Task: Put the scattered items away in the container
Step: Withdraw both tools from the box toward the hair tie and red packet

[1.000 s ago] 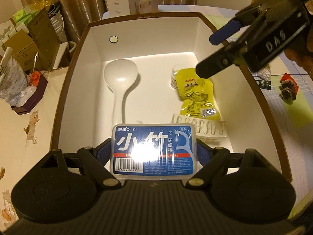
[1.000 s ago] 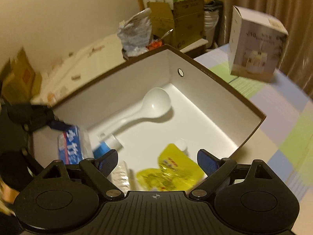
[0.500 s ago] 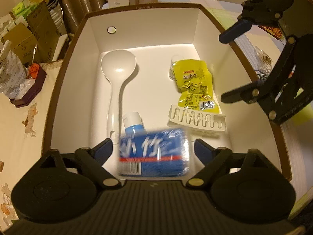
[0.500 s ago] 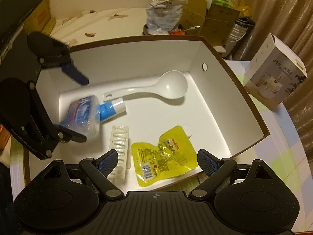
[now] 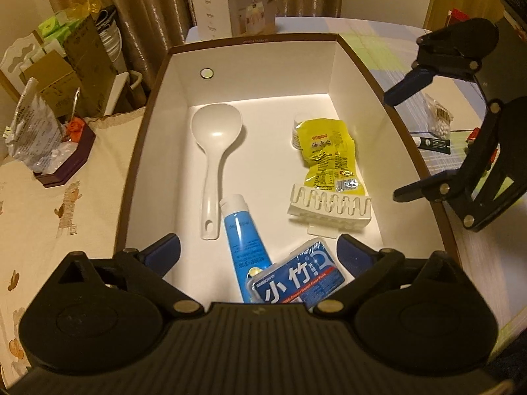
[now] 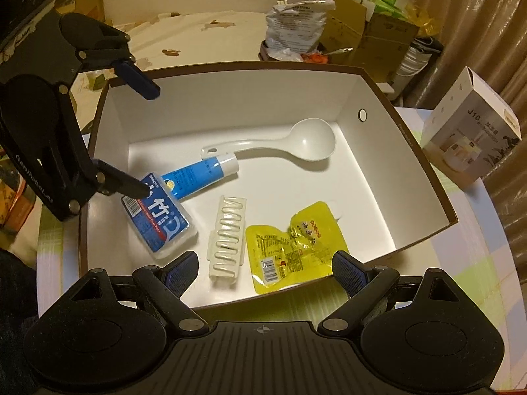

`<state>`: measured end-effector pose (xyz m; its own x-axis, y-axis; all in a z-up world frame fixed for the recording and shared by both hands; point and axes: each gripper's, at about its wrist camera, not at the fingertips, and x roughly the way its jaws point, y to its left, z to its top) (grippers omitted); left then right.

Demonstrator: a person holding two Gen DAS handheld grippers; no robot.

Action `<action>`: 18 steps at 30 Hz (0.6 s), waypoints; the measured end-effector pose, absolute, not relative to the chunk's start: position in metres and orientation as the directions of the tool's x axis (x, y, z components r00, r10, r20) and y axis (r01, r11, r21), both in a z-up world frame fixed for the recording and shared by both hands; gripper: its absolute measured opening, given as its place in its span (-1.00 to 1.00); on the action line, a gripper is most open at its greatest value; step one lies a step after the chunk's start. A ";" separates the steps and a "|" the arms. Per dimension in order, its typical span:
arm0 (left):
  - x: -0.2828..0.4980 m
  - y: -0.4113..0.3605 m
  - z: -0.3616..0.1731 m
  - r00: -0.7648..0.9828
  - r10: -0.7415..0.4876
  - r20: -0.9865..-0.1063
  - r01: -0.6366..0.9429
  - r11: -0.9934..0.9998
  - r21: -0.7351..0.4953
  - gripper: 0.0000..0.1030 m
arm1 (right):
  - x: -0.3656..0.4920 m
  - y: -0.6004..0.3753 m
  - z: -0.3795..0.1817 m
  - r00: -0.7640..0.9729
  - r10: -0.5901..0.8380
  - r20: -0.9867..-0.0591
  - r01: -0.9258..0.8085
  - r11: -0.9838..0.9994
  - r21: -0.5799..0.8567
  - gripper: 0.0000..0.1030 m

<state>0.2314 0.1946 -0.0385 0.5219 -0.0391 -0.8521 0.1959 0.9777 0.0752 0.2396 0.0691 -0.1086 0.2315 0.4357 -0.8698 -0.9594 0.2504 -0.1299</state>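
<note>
Left wrist view: floss-pick case [image 5: 298, 278] lies at six o'clock in the container [image 5: 253, 38], overlapping the blue tube [image 5: 243, 233]. It looks light, rigid and slick; grip across its short sides. Left gripper [image 5: 258, 250] gapes wide, empty. At three o'clock, right gripper [image 5: 400, 146] is spread wide, holding nothing.

Inside brown-rimmed white cardboard box [image 5: 359, 62]: white plastic ladle [image 5: 214, 144] at 11 o'clock, bowl toward far wall. Blue toothpaste tube [image 5: 243, 233] just right of its handle, near end under blue floss-pick box [image 5: 296, 279] at 6 o'clock. White ridged plastic rack [image 5: 329, 204] at 3 o'clock; yellow foil sachet [image 5: 329, 154] behind it, touching.
</note>
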 end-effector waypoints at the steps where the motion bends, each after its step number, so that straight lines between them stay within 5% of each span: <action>1: 0.229 0.195 -0.037 0.523 -0.035 -0.851 0.189 0.979 0.076 0.94 | 0.238 0.068 -0.107 0.234 0.439 -0.868 -0.958 0.255 -0.129 0.81; 18: 0.188 0.190 -0.013 0.570 -0.004 -0.822 0.145 0.985 0.095 0.94 | 0.202 0.047 -0.088 0.252 0.480 -0.840 -0.957 0.254 -0.142 0.81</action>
